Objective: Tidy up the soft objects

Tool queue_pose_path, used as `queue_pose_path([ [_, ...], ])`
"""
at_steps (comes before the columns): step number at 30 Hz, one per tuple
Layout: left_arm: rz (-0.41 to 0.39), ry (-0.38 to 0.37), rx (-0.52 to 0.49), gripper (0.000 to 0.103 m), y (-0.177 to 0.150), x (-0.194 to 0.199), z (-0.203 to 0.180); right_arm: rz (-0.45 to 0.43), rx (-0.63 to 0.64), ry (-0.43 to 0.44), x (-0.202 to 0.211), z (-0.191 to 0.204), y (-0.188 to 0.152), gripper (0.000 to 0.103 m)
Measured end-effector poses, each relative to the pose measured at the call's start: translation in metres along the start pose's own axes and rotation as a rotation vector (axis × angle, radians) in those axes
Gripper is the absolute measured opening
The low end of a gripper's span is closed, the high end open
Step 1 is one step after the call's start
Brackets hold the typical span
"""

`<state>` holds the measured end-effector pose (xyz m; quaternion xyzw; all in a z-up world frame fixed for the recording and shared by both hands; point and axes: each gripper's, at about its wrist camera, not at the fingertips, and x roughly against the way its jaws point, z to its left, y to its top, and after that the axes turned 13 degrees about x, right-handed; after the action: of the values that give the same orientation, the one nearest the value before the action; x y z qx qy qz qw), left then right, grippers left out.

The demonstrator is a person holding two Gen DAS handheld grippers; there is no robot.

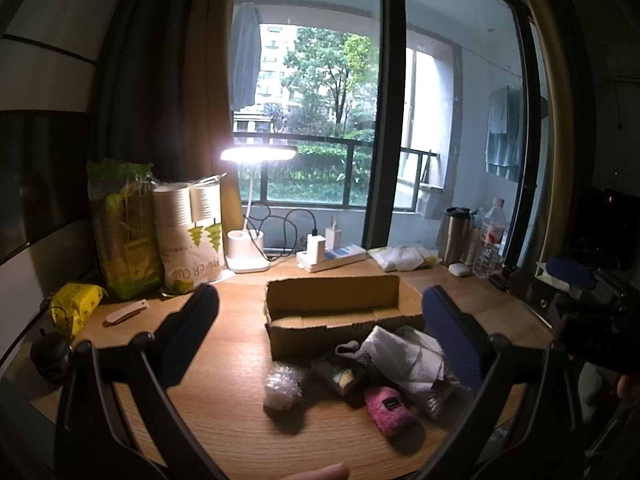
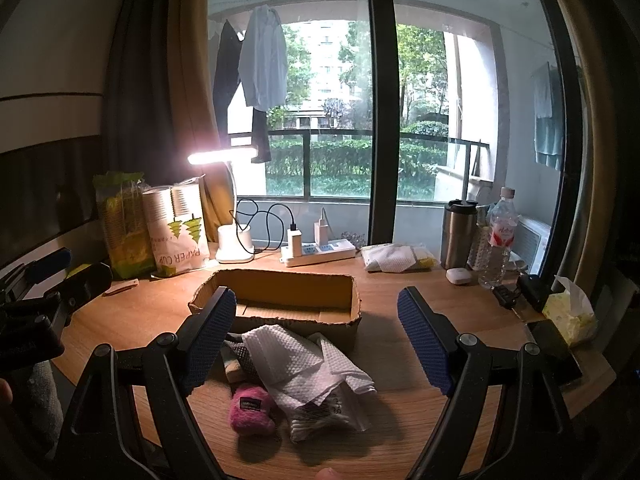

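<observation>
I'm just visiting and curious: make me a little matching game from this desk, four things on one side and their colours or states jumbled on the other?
Things:
1. cardboard box
2. fuzzy pouch
3. desk lamp
4. left gripper

Descriptions:
A. pink
B. switched on
C. open, holding nothing
D. brown, nothing visible inside

Pairs: 1-D, 2-A, 3-B, 4-C

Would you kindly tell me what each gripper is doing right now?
Left gripper: jaws open, holding nothing.
Right gripper: jaws open, holding nothing.
</observation>
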<state>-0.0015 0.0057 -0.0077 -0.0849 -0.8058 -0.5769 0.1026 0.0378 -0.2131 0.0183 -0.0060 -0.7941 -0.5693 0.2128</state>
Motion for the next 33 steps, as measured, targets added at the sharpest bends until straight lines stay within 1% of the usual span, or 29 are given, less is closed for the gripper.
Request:
queue_pose_path([
  [3,0.012,0.001,-0.002,0.102,-0.001,-0.005,0.000,0.005,-0.006,0.008,-0.003,-0.001,-0.002,0.086],
  [7,0.050,0.013,-0.006,0.102,-0.008,-0.017,0.002,0.032,-0.026,0.019,-0.014,-0.005,-0.007,0.086],
  [17,0.220,0.064,0.016,0.102,-0.032,-0.070,0.016,0.146,-0.061,0.039,-0.058,-0.014,-0.031,0.086],
  [24,0.330,0.123,0.025,0.102,-0.047,-0.109,0.031,0.225,-0.086,0.048,-0.091,-0.023,-0.046,0.086],
  [29,0.400,0.163,0.019,0.102,-0.058,-0.135,0.039,0.298,-0.105,0.055,-0.120,-0.031,-0.061,0.086],
  [33,0.442,0.188,0.016,0.102,-0.064,-0.151,0.046,0.352,-0.133,0.083,-0.142,-0.036,-0.073,0.086],
])
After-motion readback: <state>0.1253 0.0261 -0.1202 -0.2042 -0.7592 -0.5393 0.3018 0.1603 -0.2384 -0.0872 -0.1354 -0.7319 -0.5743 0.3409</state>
